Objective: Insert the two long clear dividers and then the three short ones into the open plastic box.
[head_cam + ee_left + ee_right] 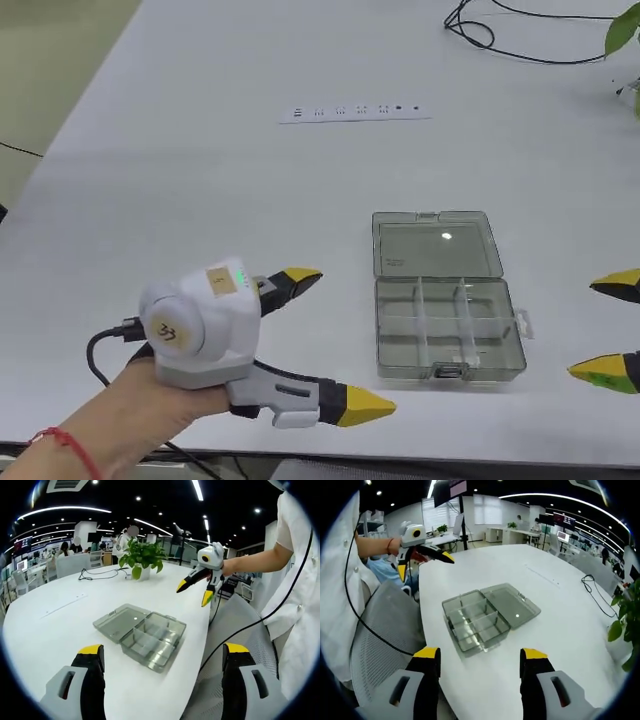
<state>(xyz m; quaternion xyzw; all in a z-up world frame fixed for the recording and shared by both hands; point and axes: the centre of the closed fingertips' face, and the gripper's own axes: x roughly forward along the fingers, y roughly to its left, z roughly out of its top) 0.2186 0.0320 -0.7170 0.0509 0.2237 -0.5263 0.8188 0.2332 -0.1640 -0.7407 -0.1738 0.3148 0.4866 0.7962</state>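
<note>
1. The white table (200, 180) takes up most of the head view.
2. A grey mesh chair (385, 645) stands at the table's near edge, seen in the right gripper view.
3. A potted plant (142, 557) stands on the far side of the table, with a black cable (500, 40) looped on the table near it.
4. The box (378, 335) lies open on the table near its front edge, between the two grippers and apart from both. Its lid (437, 248) lies flat on the table on the far side of the tray.
5. The left gripper (335, 340) is held in a hand (150, 400) to the left of the box. Its jaws are spread wide, with nothing between them. In the right gripper view it is raised in the air, touching nothing.
6. The right gripper (582, 328) comes in at the right edge, just its two yellow tips showing. Its jaws are also wide apart and hold nothing. In the left gripper view it is lifted clear of the table.
7. A white power strip (355, 112) lies flat farther back, well apart from the box.
8. Clear dividers (420, 310) stand upright inside the tray, lengthwise and crosswise, cutting it into compartments. I cannot tell their exact count.
</note>
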